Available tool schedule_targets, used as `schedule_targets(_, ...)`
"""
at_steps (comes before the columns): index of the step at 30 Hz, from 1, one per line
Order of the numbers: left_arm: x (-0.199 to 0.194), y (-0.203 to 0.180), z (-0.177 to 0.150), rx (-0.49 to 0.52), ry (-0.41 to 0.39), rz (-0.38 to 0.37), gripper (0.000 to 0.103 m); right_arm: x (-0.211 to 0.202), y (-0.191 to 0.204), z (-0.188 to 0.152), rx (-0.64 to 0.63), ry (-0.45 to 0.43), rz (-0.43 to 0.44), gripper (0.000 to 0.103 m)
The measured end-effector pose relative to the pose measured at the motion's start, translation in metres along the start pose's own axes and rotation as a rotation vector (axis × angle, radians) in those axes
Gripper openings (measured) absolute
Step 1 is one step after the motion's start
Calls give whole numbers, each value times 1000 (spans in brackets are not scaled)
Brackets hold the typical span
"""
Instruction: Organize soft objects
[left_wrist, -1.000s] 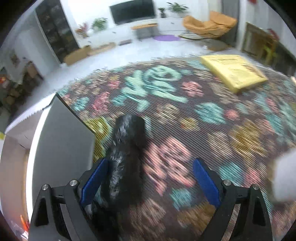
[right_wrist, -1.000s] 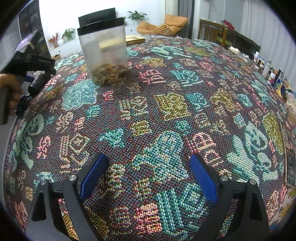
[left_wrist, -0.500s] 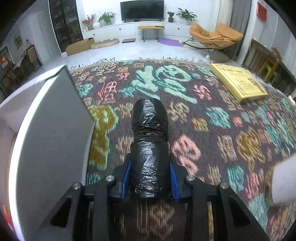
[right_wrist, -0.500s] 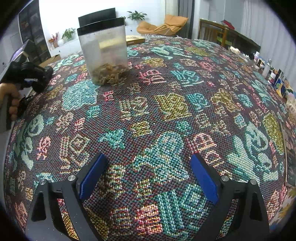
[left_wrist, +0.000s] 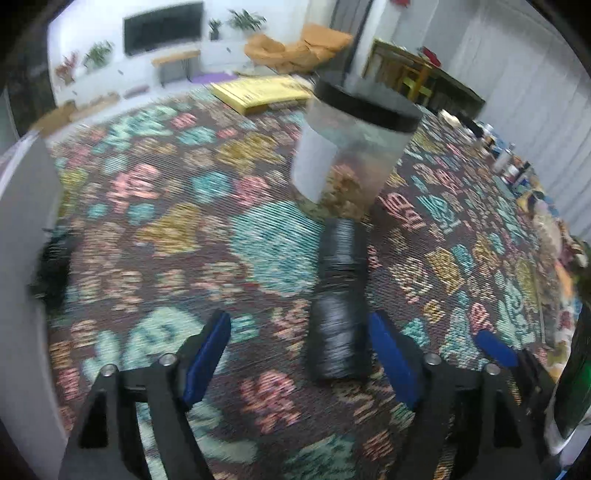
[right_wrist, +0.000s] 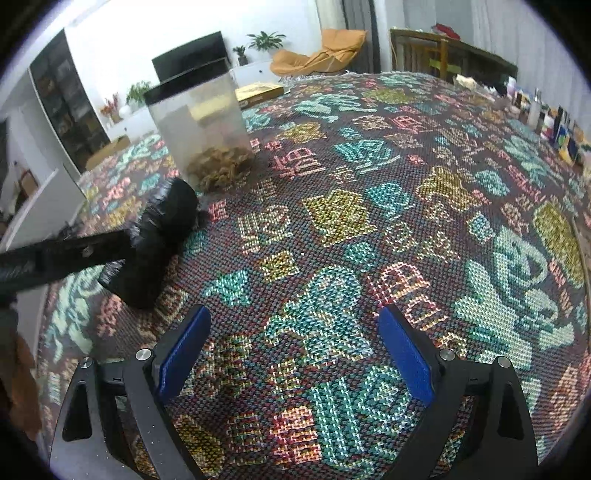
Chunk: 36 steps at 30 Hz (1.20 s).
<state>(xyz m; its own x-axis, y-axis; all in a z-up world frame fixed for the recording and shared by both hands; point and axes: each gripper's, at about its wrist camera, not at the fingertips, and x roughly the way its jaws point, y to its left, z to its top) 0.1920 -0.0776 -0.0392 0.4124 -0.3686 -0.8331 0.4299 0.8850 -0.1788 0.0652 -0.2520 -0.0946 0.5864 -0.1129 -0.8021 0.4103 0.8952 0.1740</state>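
A black plastic-wrapped roll (left_wrist: 340, 306) lies on the patterned tablecloth (left_wrist: 184, 229), just in front of a clear container (left_wrist: 351, 155) with a black lid and brownish stuff in its bottom. My left gripper (left_wrist: 299, 332) straddles the roll with its jaws opening. The roll sits close by the right pad and far from the left one, and the picture is blurred. In the right wrist view the same roll (right_wrist: 159, 240) lies left of centre, with a left finger across it, near the container (right_wrist: 201, 129). My right gripper (right_wrist: 295, 325) stands open over bare cloth.
A yellow flat book (left_wrist: 258, 92) lies behind the container. A white box wall (left_wrist: 22, 258) stands at the table's left edge with a dark fuzzy shape (left_wrist: 51, 266) beside it. Bottles and small items (right_wrist: 546, 118) line the far right edge.
The left gripper shut on the black roll, swept right with it to the clear container, and its jaws now stand apart around it. The right gripper stayed in place, tilting slightly.
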Motion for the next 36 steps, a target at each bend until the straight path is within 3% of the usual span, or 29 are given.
schedule_targets(2,-9,8,3,29,-33,82,80,-1,0,0,6,-2,5,94)
schedule_targets(4,-17,12,6,84,-65,242,91,0,2,0,-5,1,-7,94)
schedule_targets(6,-9,23,14,117,-82,355,93,1,6,0,-21,5,-24,94)
schedule_targets(9,9,47,22,157,-73,481,93,1,7,0,-30,7,-32,94)
schedule_targets(11,18,71,25,132,-56,524,93,1,7,-1,-30,7,-32,94)
schedule_targets(14,14,97,22,64,-58,509,92,2,8,-1,-38,10,-38,95)
schedule_targets(16,7,103,18,87,-74,487,92,3,11,-1,-53,14,-54,95)
schedule_targets(21,19,111,21,124,-46,534,92,4,12,-2,-68,19,-73,95)
schedule_targets(25,45,132,42,31,19,488,95,4,11,-2,-60,16,-61,95)
schedule_targets(28,48,148,50,-88,8,435,102,3,11,-2,-55,15,-56,95)
schedule_targets(32,42,152,47,-150,-24,383,101,3,11,-2,-56,15,-57,95)
schedule_targets(34,27,157,40,-200,-75,356,80,3,11,-2,-55,15,-55,95)
schedule_targets(36,11,163,34,-260,-112,325,40,3,11,-2,-54,15,-55,95)
